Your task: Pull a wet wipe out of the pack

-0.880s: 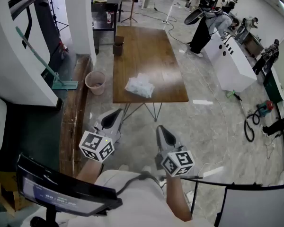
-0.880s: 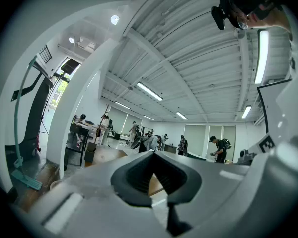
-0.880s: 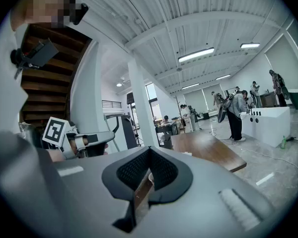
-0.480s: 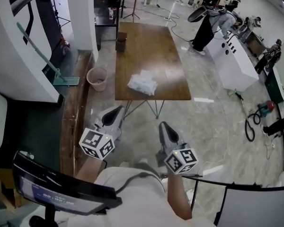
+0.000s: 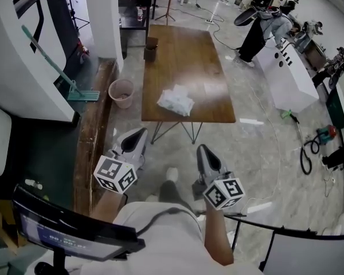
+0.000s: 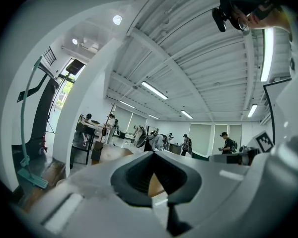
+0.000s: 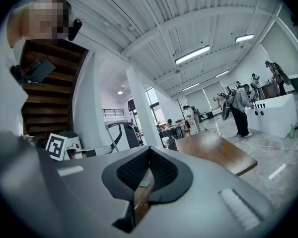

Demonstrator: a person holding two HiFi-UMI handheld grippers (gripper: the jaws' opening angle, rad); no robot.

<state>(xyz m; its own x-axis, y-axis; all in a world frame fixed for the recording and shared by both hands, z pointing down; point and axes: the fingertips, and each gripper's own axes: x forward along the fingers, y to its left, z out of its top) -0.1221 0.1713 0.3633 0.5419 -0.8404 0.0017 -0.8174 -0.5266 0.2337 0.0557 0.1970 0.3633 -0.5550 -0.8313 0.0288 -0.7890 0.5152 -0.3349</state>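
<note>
Workshop floor [image 5: 264, 153] separates us from desk [image 5: 183, 44]; wet wipe pack [image 5: 175, 102] lies there, well ahead of left gripper [image 5: 139, 135] and right gripper [image 5: 203, 150], both closed, empty. We should close in first, then open jaws near pack.

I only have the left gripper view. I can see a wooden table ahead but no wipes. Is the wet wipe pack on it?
Observer: Yes. The head view shows the wet wipe pack lying close to the near edge of the wooden table.
Operator: Is the right gripper carrying anything?
Observer: No. Its own view shows the right gripper shut, with nothing between the jaws.
Operator: Anything else near the table?
Observer: A pink bucket stands beside the table's left side.
</note>
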